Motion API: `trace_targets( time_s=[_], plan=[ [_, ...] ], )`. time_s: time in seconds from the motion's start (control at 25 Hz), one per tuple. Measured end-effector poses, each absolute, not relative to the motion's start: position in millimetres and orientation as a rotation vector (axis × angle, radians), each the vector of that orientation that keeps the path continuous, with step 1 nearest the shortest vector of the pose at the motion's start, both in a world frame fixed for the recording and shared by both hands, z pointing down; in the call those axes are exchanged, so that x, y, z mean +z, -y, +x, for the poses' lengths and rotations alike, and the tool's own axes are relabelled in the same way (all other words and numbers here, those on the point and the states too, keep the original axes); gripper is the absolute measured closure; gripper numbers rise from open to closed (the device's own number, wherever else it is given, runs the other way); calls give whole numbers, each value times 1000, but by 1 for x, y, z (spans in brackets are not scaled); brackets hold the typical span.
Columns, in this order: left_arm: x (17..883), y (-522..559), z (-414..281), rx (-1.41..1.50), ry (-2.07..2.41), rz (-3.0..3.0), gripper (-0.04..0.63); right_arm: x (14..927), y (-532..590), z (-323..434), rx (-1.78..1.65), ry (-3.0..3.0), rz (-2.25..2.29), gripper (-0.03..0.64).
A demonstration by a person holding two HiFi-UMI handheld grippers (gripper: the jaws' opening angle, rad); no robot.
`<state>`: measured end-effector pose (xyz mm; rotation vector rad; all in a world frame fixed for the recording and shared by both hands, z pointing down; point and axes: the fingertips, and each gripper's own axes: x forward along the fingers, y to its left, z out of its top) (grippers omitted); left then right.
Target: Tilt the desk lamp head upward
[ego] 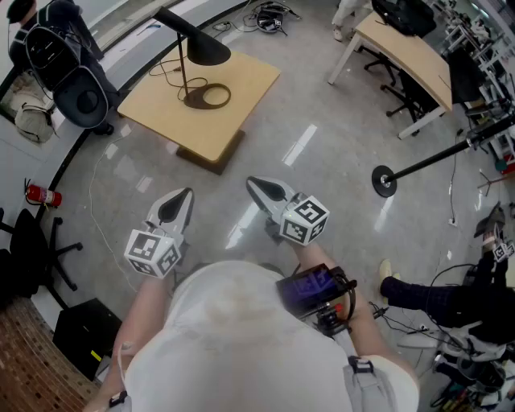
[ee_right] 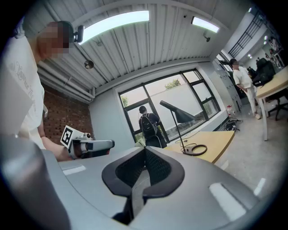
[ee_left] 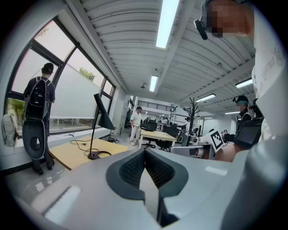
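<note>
A black desk lamp (ego: 193,48) stands on a light wooden table (ego: 241,88) ahead of me, its cone head (ego: 205,50) tilted downward over a ring base (ego: 211,96). The lamp also shows far off in the left gripper view (ee_left: 100,119) and the right gripper view (ee_right: 180,117). My left gripper (ego: 183,195) and right gripper (ego: 253,185) hover over the floor well short of the table. Both are shut with nothing between their jaws, as the left gripper (ee_left: 145,152) and the right gripper (ee_right: 145,152) show in their own views.
A person with a backpack (ego: 56,48) stands by the window left of the table. A second long table (ego: 418,56) with chairs lies at the right. A black stand with a round base (ego: 385,180) crosses the floor. Cables trail at the far end (ego: 269,16).
</note>
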<state>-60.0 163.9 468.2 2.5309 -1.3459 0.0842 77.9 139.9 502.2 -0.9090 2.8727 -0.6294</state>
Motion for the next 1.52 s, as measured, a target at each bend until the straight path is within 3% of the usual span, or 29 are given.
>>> trace_targets(
  time_s=[1.52],
  plan=[
    [477, -198, -131, 100, 1368, 2544, 594, 494, -174, 25, -523, -2969, -1010, 604]
  ],
)
